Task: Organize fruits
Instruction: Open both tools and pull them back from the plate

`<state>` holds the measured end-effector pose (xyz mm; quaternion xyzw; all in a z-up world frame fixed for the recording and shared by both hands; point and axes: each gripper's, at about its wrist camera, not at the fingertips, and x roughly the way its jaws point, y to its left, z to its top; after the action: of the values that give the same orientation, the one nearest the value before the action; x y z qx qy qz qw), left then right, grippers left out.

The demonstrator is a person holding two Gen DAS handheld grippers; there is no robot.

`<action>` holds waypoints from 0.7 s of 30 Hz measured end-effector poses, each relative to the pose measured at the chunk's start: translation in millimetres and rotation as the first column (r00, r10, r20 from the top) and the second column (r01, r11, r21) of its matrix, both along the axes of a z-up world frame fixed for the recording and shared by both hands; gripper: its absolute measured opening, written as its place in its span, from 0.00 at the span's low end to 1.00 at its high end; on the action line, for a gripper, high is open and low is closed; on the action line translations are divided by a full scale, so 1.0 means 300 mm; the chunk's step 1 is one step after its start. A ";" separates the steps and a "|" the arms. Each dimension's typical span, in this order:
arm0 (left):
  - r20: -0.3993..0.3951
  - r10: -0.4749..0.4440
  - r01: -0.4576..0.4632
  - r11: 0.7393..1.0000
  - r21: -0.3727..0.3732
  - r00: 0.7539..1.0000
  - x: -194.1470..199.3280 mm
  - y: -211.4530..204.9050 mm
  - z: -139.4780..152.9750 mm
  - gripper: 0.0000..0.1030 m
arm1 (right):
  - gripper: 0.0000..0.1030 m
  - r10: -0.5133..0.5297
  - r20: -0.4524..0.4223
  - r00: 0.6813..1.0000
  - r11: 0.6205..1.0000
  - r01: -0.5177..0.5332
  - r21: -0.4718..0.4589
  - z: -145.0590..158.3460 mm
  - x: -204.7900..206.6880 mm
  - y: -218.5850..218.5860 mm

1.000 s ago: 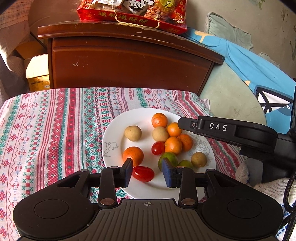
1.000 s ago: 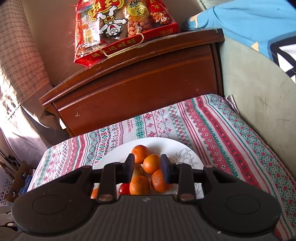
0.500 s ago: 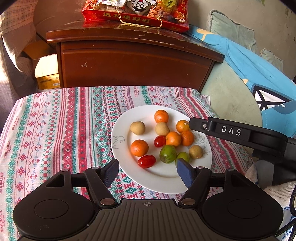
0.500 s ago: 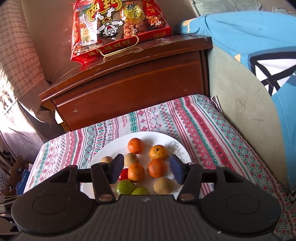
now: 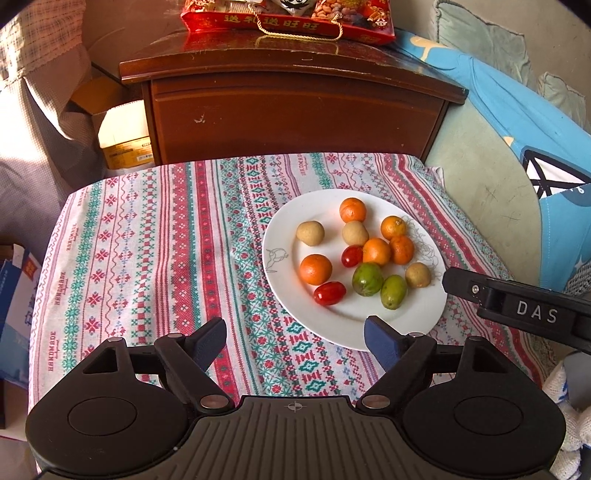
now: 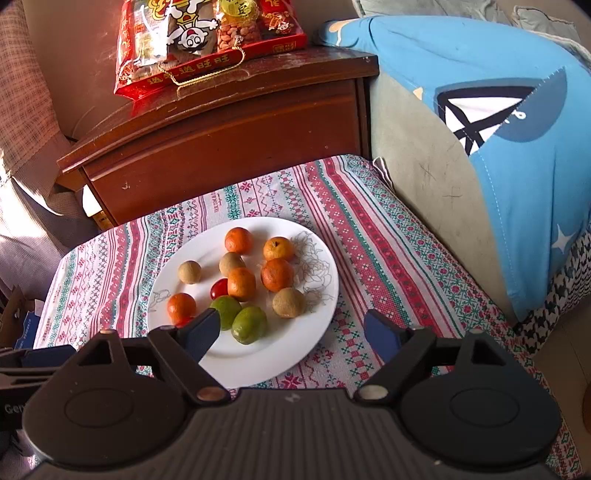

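Now both claws, left (image 5: 294, 341) and right (image 6: 291, 332), angled down over plate (image 5: 424, 314), just spreading, empty.

"DAS" on right tongs' arm (image 5: 532, 314); "HANDMADE" woven along tablecloth (image 5: 59, 288); "送" and "旺" on red snack bag (image 5: 288, 22).

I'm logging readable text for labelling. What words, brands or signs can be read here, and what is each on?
"DAS": on the right gripper's arm, seen from the left wrist.
"HANDMADE": repeated on the tablecloth.
"送旺送旺旺": gold characters on the red snack pack.
"Gen": cut-off lettering at the right wrist view's left edge.
Label on the cardboard box: too small to read.
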<state>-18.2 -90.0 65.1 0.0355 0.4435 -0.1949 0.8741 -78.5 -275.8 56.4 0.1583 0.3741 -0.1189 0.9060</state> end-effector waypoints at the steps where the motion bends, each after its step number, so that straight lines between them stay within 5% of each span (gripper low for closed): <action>1: -0.003 0.005 -0.005 1.000 0.009 1.000 0.006 0.002 0.000 0.81 | 0.83 -0.002 -0.010 1.000 1.000 0.002 -0.001 -0.002 0.004 0.002; 8: -0.012 0.080 -0.079 0.994 0.072 0.997 0.067 0.009 -0.009 0.81 | 0.86 -0.031 -0.064 0.998 0.999 0.032 0.026 -0.022 0.043 -0.001; 21: -0.058 0.137 -0.129 0.983 0.133 0.989 0.096 -0.002 -0.070 0.81 | 0.90 0.027 -0.132 0.991 0.997 -0.036 -0.066 -0.068 0.104 0.064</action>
<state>10.5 -90.6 44.1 0.0555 0.4856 -0.1081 0.8657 -47.3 -256.5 35.9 0.1133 0.4312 -0.1275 0.8860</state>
